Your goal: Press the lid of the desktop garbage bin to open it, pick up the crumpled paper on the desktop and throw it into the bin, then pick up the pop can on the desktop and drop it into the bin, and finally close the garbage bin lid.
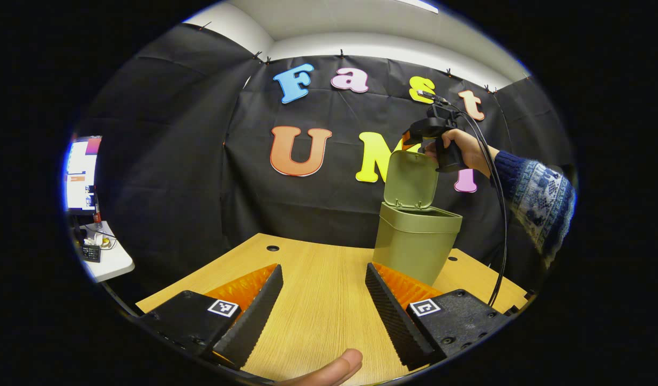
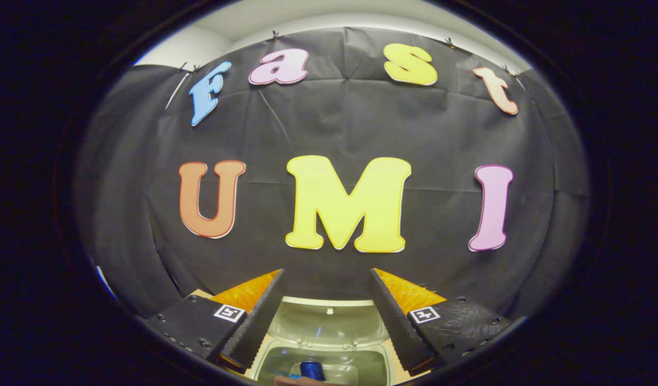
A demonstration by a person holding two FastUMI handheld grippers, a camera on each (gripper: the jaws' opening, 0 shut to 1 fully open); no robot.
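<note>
An olive green bin (image 1: 417, 244) stands on the wooden desk (image 1: 318, 279) with its lid (image 1: 412, 179) swung up and open. A hand holds my right gripper (image 1: 415, 146) above the bin, partly hidden behind the raised lid. In the right gripper view that gripper (image 2: 324, 316) is open and looks down over the lid (image 2: 329, 324) and the bin's mouth (image 2: 278, 362), where a blue pop can (image 2: 312, 370) shows inside. My left gripper (image 1: 323, 300) hovers open over the desk in front of the bin, with nothing between its fingers.
A black cable (image 1: 501, 214) hangs from the right gripper down past the bin's right side. A sleeved arm (image 1: 532, 198) reaches in from the right. A monitor (image 1: 82, 174) and a white side table (image 1: 112, 262) stand far left. A fingertip (image 1: 334, 370) shows at the bottom.
</note>
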